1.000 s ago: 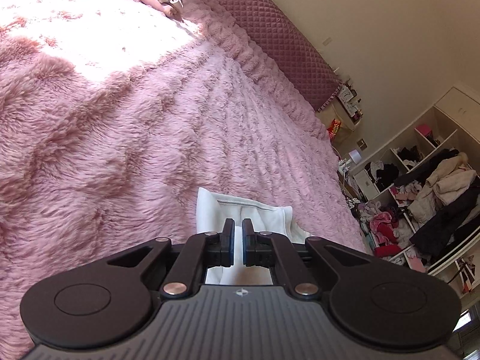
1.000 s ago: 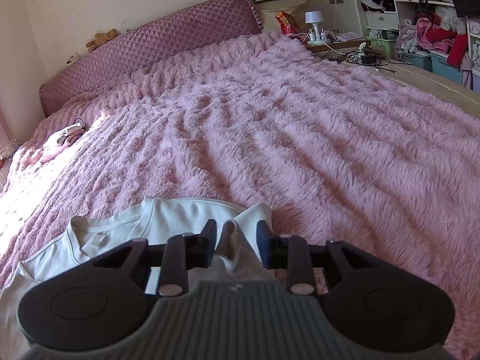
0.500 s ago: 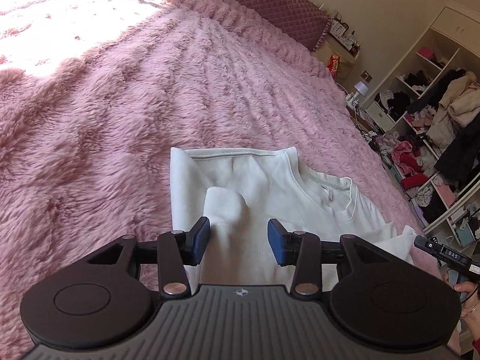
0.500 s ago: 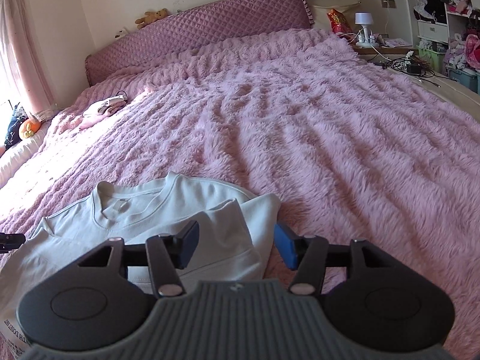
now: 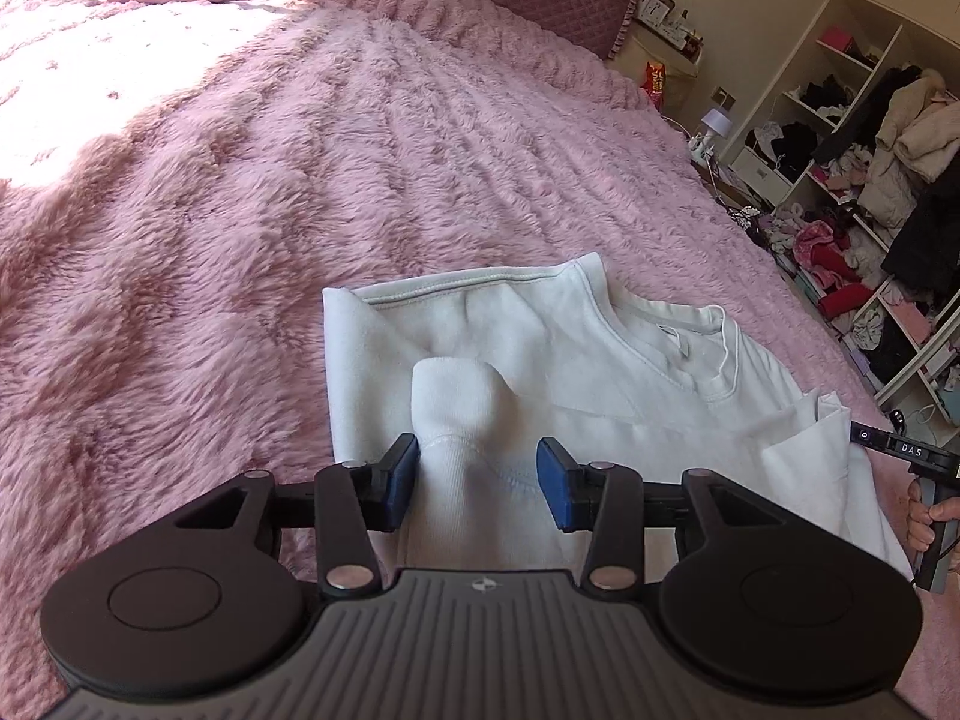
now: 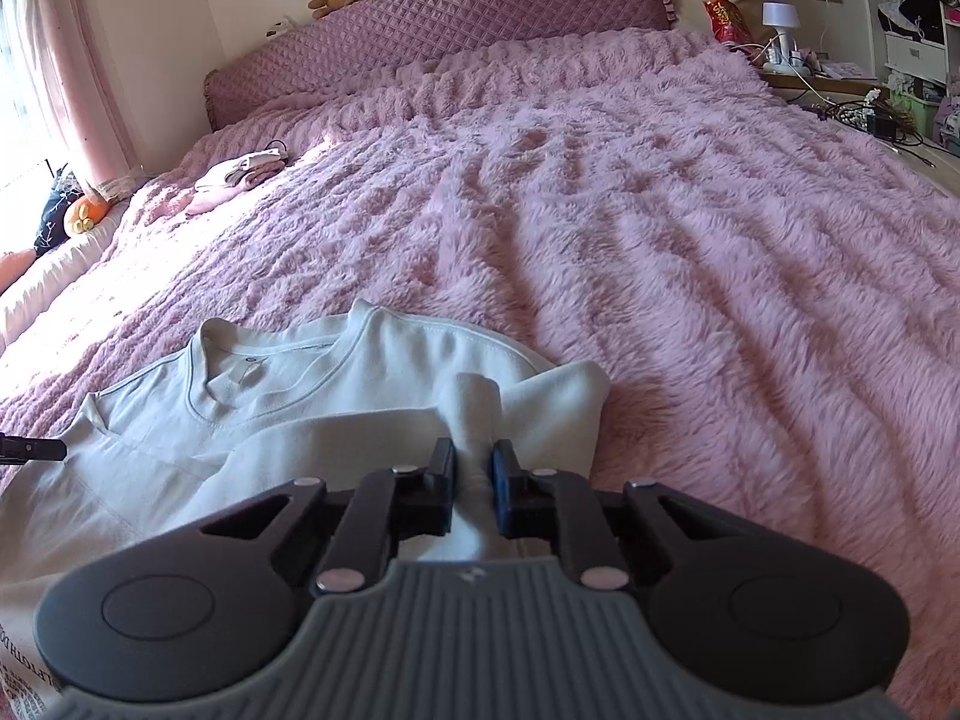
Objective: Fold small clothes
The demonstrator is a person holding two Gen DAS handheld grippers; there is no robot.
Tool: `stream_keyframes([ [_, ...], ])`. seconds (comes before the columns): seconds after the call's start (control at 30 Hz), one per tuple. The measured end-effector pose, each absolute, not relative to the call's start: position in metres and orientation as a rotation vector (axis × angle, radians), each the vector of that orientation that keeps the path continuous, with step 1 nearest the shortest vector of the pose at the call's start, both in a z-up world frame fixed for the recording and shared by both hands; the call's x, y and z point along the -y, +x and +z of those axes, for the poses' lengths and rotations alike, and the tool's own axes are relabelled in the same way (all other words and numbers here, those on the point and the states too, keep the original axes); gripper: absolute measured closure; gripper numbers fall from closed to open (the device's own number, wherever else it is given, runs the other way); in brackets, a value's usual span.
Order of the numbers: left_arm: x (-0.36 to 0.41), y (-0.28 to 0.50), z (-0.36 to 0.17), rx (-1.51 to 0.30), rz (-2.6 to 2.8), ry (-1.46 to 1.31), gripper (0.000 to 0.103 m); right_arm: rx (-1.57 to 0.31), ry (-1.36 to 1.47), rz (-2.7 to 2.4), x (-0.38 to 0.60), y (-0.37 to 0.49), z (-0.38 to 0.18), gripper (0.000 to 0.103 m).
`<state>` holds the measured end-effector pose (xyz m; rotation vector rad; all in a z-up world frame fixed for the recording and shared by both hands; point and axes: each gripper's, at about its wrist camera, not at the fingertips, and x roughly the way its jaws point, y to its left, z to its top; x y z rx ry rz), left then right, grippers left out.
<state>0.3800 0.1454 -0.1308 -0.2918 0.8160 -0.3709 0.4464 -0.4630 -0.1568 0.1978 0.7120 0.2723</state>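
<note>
A white sweatshirt [image 5: 540, 348] lies on the pink fluffy bedspread [image 5: 300, 180], collar towards the far side and both sleeves folded in over the body. My left gripper [image 5: 477, 474] straddles the left sleeve's ribbed cuff [image 5: 456, 396]. Its jaws are closing, and the right pad still stands clear of the cloth. In the right wrist view the sweatshirt [image 6: 360, 384] fills the near left. My right gripper [image 6: 474, 474] is closing, and its pads pinch a raised ridge of the right sleeve [image 6: 477, 408]. A hand [image 5: 924, 516] holds the right gripper's handle at the left view's edge.
A small stack of folded clothes [image 6: 240, 171] lies far back near the quilted headboard [image 6: 450, 18]. Open shelves crammed with clothes [image 5: 870, 180] stand beyond the bed's right side. A nightstand with a lamp [image 6: 780, 18] and cables is at the far right.
My left gripper opened off the cloth, rolled level and now straddles the cuff, its jaws a little narrower than half a second ago. My right gripper opened wide, sank and shut on the sleeve ridge.
</note>
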Motion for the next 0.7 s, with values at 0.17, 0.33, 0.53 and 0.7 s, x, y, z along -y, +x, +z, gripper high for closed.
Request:
stream_keyframes([
  [0.17,-0.133,0.366,-0.115,-0.714,-0.379,-0.205,0.095,-0.665,0.180,0.261,0.460,0.438,-0.146,0.099],
  [0.33,-0.144,0.354,-0.089,-0.558,-0.366,-0.274,0.095,-0.585,0.165,0.239,0.461,0.431,-0.125,0.099],
  [0.53,-0.152,0.374,-0.080,-0.482,-0.281,-0.311,0.095,-0.527,0.184,0.151,0.463,0.444,-0.117,0.100],
  [0.7,-0.143,0.400,-0.101,-0.534,-0.240,-0.259,0.095,-0.546,0.203,0.099,0.458,0.471,-0.131,0.101],
])
